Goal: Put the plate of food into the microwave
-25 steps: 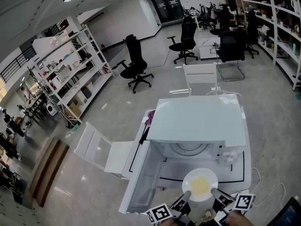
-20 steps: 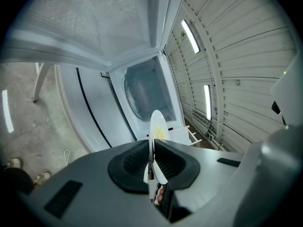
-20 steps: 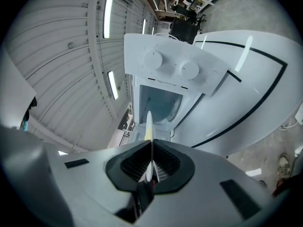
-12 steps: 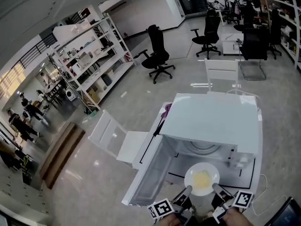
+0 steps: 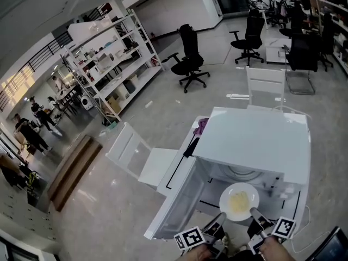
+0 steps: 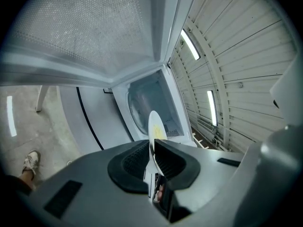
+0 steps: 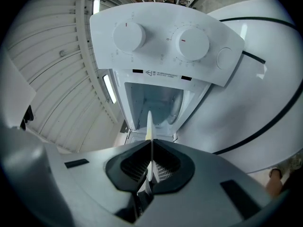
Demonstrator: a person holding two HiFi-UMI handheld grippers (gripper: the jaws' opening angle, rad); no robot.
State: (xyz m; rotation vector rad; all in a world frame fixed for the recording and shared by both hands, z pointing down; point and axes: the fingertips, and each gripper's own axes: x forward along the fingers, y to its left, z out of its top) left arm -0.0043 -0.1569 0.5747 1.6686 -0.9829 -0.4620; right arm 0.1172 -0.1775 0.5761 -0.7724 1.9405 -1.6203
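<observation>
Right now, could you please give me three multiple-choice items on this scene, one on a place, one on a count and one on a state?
1. Where is the plate of food?
A. On a white chair
B. Held at the microwave opening
C. On top of the microwave

2. How many round dials are on the control panel?
A. Two
B. One
C. Four

3. How does the microwave's door stand?
A. Shut
B. Nearly shut
C. Swung wide open

Answers:
1. B: the left gripper and right gripper each have their jaws pinched on its rim, in front of the cavity.
2. A: the right gripper view shows two dials side by side.
3. C: the door stands out to the side and the cavity is exposed.
</observation>
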